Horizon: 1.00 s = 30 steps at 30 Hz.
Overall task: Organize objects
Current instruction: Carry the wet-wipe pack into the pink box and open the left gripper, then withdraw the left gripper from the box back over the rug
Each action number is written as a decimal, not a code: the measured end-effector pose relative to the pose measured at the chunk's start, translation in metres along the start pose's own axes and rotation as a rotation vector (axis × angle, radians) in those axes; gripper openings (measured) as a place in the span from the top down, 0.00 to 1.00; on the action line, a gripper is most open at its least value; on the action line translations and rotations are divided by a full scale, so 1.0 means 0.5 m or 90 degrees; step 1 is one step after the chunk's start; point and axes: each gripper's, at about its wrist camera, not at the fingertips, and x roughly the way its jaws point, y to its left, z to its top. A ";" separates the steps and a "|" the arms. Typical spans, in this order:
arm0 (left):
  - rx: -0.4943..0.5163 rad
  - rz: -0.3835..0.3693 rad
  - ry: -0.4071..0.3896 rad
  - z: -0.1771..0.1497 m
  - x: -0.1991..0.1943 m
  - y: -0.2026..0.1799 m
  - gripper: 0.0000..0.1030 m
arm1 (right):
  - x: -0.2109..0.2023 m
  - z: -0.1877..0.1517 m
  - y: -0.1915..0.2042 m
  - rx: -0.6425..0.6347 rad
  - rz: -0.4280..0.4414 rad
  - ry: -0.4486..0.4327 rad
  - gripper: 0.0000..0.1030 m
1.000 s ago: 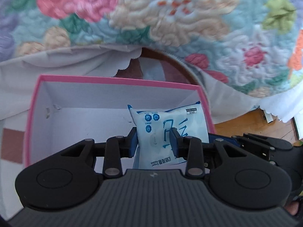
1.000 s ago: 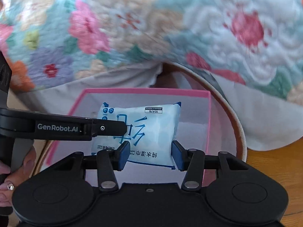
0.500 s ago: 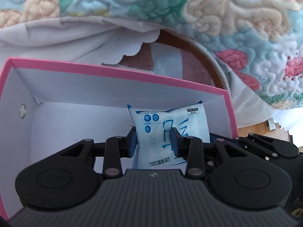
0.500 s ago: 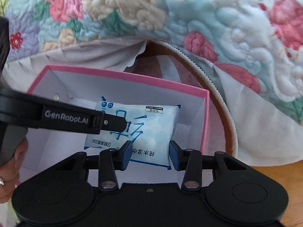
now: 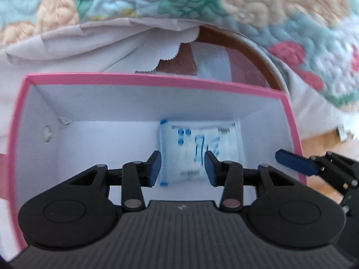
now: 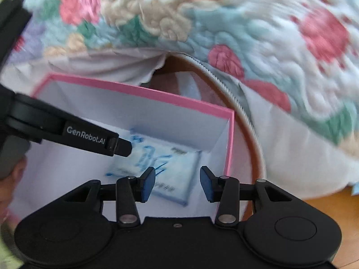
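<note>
We cannot read the blue print on the wipes packet (image 5: pixel 199 148); it is smeared by motion in both views, and its near edge is partly covered by the gripper fingers. The box's near wall is cut off by the gripper bodies, so we cannot see that side of the floor. A hand (image 6: pixel 13 179) shows only as a blurred sliver at the left edge of the right wrist view.

The pink-rimmed box (image 5: pixel 145 80) has white inner walls, and the packet is the only thing we see in it. It lies on the floor toward the box's far right corner, close beside the right wall.

The left gripper (image 5: pixel 182 165) is above the packet with its jaws opening; the pads stand clear of the packet on either side. The right gripper (image 6: pixel 177 182) also has its pads apart, over the packet's right end, gripping nothing.

Beyond the box lie a floral quilt (image 6: pixel 246 22) and a brown round basket (image 5: pixel 251 67) with white cloth draped over it.
</note>
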 end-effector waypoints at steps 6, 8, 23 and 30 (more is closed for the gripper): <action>0.023 0.005 0.043 -0.049 -0.082 -0.022 0.60 | -0.078 -0.042 -0.031 0.056 0.096 -0.017 0.50; 0.040 0.016 0.039 -0.052 -0.115 -0.023 0.59 | -0.102 -0.051 -0.030 0.065 0.120 -0.021 0.49; 0.135 0.140 0.023 -0.121 -0.383 -0.030 0.44 | -0.308 -0.069 0.050 0.026 0.209 -0.033 0.34; 0.126 0.115 0.019 -0.174 -0.493 -0.008 0.39 | -0.390 -0.095 0.081 0.001 0.206 -0.030 0.29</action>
